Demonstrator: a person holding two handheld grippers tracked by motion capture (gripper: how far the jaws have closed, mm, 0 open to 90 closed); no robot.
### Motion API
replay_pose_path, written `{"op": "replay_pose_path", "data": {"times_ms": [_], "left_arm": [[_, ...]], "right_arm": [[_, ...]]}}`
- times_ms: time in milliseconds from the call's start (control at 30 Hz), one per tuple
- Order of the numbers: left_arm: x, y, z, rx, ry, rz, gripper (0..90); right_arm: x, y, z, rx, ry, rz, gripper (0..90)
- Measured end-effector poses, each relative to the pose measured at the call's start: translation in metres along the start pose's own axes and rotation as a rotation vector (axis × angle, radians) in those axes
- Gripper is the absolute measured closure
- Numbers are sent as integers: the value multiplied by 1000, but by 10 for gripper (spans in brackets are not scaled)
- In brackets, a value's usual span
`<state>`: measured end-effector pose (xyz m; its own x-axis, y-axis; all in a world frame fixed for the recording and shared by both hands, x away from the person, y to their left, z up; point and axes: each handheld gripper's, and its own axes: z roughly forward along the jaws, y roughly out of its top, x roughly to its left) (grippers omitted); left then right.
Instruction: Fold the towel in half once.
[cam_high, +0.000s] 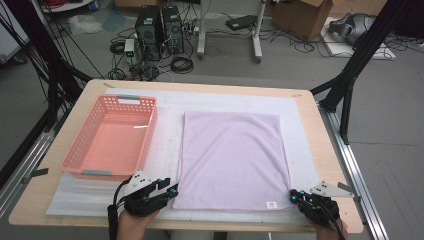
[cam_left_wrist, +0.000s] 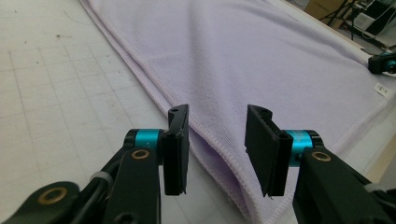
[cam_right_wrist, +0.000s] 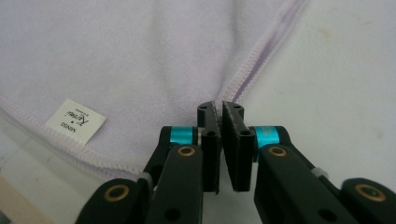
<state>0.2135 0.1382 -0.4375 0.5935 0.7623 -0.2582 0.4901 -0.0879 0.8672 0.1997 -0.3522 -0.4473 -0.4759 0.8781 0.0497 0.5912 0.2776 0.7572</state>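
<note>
The lilac towel lies flat on the white mat beside the pink basket, my left gripper wide over its hem, my right gripper pinching its near corner.

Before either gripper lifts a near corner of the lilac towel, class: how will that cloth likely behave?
Probably floppy: the lilac towel lies flat, and its edge ripples by the left gripper. A lifted corner should drape, not stay stiff. Likely light and unbreakable, being thin terry. Its stitched hem, pinched in the right gripper, should give grip, so slipping seems unlikely.
</note>
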Motion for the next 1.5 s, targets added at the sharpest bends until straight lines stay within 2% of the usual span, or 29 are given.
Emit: {"op": "replay_pose_path", "data": {"times_ms": [67,133,200,233,333,433,567,633,700,733,800,867,900,933,967,1000,1033,1100,1133,1233,1300,1333,1367,1500], "left_arm": [[1,1,2,2,-1,5,601],[2,1,4,7,-4,6,600],[4,3,9,8,-4,-1,596],[4,4,11,10,-1,1,594],[6,9,17,4,5,5,592],[6,13,19,-1,2,20,593],[9,16,21,-7,2,16,593],[12,18,22,-2,7,20,593],[16,20,24,2,9,17,587],[18,21,26,4,6,19,584],[20,24,31,3,6,20,583],[22,27,36,6,5,30,582],[23,28,39,9,5,30,582],[25,30,41,13,4,34,582],[26,31,43,13,2,29,582],[27,33,46,17,3,28,583],[28,34,50,21,4,28,584],[30,37,55,29,11,23,590],[31,38,57,32,16,25,591],[35,41,63,40,54,19,613],[39,42,67,39,78,23,648],[40,42,68,39,85,22,674],[42,43,72,50,84,18,688],[41,48,84,78,85,45,692]], "right_arm": [[0,-1,-4,19,6,30,855],[-1,-3,-7,24,17,64,786],[-3,-4,-8,12,15,56,694],[-6,-3,-7,-5,15,72,656],[-15,7,-5,-76,26,85,668],[-23,22,2,-110,11,79,721],[-41,49,27,-98,-45,80,778],[-47,60,41,-84,-44,98,776],[-50,70,54,-78,-20,120,746],[-50,73,61,-77,-22,113,725],[-49,77,72,-38,-33,92,723],[-50,78,84,7,-55,84,785],[-51,78,87,1,-48,94,834],[-52,78,88,-6,-35,95,861],[-53,79,88,1,-45,76,879],[-52,80,87,8,-70,63,882],[-53,81,85,17,-120,41,883],[-58,79,83,9,-111,80,882],[-58,78,82,7,-108,80,876],[-55,77,78,-18,-122,43,791],[-57,76,73,-46,-109,59,699],[-57,76,68,-69,-80,72,694],[-56,76,65,-74,-77,69,686],[-50,71,56,-69,-66,33,686]]}}
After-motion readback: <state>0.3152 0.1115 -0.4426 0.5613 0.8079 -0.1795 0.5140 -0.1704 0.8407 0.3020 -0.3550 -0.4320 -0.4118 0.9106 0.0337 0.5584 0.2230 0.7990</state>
